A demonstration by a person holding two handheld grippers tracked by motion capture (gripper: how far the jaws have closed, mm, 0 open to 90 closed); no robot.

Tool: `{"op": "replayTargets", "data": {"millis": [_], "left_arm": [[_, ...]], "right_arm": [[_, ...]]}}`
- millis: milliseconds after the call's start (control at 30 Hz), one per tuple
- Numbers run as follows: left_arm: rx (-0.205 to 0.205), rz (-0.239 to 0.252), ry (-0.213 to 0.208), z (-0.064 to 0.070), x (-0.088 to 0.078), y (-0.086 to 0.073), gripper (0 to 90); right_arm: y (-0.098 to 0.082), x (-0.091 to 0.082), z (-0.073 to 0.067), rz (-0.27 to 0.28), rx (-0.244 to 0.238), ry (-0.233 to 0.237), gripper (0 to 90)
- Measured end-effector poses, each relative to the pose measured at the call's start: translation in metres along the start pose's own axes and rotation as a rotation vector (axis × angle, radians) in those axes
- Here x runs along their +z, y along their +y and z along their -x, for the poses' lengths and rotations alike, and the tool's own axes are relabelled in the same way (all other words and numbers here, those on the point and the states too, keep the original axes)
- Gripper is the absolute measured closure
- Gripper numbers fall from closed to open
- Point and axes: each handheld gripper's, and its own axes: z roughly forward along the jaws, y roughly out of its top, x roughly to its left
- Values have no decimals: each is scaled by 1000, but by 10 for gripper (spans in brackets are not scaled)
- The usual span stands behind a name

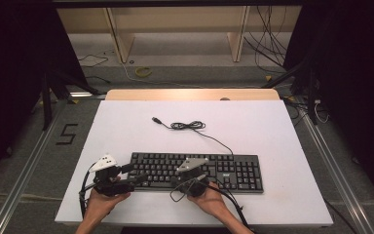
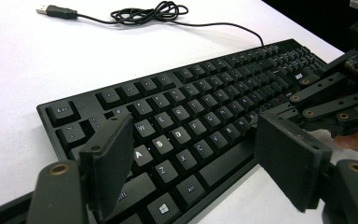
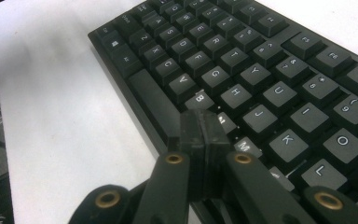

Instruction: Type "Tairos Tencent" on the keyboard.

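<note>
While the left gripper hovers with its jaws spread wide over the left end of the keyboard, nothing sits between them. That black keyboard lies flat on the white table, near its front edge, with its cable coiled toward the far edge. Right of it, the right gripper has its jaws pressed together, tips just above the keys beside the space bar.
</note>
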Motion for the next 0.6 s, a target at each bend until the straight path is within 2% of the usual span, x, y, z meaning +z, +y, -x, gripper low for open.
{"op": "replayTargets", "data": {"millis": [133,300,600], "left_arm": [[1,-1,2,0,0,0,280],[-4,1,5,-2,0,-1,280],[-2,0,12,-3,0,-1,283]], "right_arm": [[0,0,0,-2,-2,-15,900],[0,-1,-1,0,11,-8,900],[3,-10,2,57,39,22,808]]}}
